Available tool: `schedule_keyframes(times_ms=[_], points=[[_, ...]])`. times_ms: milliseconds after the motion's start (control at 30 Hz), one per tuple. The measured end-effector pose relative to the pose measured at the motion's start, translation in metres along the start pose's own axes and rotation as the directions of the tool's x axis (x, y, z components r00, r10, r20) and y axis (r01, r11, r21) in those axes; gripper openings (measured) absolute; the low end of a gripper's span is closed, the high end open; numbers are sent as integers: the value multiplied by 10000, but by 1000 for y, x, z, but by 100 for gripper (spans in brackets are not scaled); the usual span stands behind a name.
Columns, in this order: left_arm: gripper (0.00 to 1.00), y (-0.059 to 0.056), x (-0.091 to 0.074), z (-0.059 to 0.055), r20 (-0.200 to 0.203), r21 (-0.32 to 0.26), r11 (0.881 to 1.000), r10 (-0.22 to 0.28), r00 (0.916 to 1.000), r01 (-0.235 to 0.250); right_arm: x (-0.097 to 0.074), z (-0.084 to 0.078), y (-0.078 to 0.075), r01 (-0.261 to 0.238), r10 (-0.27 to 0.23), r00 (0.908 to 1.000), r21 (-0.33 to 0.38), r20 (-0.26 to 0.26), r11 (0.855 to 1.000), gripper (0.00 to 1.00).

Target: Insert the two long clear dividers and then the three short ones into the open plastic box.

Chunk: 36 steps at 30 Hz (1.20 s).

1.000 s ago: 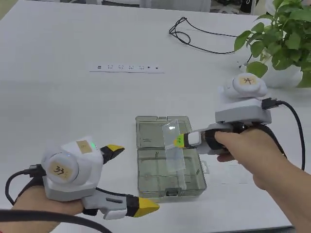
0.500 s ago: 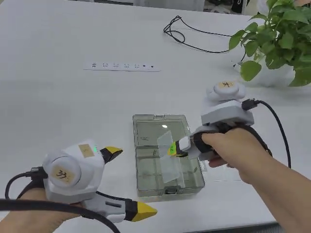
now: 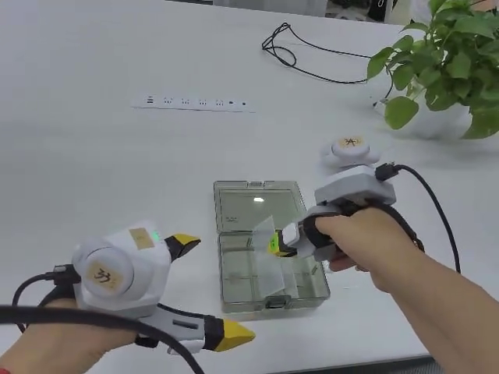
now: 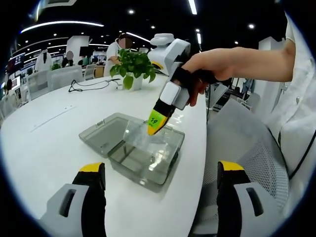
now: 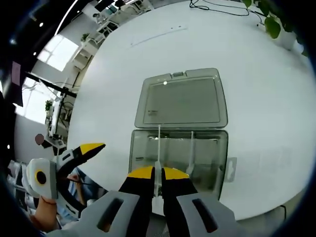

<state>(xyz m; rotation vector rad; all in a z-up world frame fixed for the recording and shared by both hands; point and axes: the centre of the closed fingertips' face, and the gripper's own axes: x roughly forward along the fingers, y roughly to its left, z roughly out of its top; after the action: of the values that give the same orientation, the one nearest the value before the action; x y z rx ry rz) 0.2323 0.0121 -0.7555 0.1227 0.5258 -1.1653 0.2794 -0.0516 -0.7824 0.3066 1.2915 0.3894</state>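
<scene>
On my left, the left gripper (image 3: 218, 287) sits in the hand near the table's front edge, its yellow-tipped jaws spread wide with nothing between them. A white power strip (image 3: 195, 103) lies far back on the table (image 3: 93, 156). Just right of the left gripper I see the open plastic box (image 3: 312, 290), lid laid flat behind the base. Over the base hangs a clear divider (image 3: 265, 255), tilted, its lower edge down inside the box; the right gripper view shows it edge-on (image 5: 158, 148). I cannot tell whether it is seated. The right gripper (image 3: 274, 245) has its jaws pressed together on the divider's upper end. Farther right, a black cable (image 3: 312, 58) and a potted plant (image 3: 444, 62)
</scene>
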Motion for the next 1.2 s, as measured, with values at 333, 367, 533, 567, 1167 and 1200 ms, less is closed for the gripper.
schedule_keyframes(times_ms=[333, 367, 533, 567, 1167, 1200], points=[[95, 3, 0, 2, 166, -144, 9999, 56, 9998, -53, -4, -1, 2, 13, -13, 9997, -28, -239, 10000, 6], [95, 3, 0, 3, 175, -147, 9999, 46, 9998, -44, -4, 0, 2, -37, 38, 9996, 18, -266, 10000, 6], [95, 3, 2, 5, 229, -175, 9998, 43, 9997, -39, -5, -2, 5, -152, 168, 9965, 208, -821, 9997, 6], [95, 3, 2, 5, 233, -165, 9999, 33, 9997, -29, -4, -4, 4, -135, 157, 9955, 242, -937, 9996, 6], [93, 4, 3, 4, 279, -376, 9993, 37, 9996, -26, 13, -3, -6, 82, -56, 9916, 196, -1294, 9998, 6], [93, 4, 3, 3, 281, -380, 9993, 38, 9996, -28, 14, -2, -7, 107, -84, 9917, 171, -1286, 9998, 6]])
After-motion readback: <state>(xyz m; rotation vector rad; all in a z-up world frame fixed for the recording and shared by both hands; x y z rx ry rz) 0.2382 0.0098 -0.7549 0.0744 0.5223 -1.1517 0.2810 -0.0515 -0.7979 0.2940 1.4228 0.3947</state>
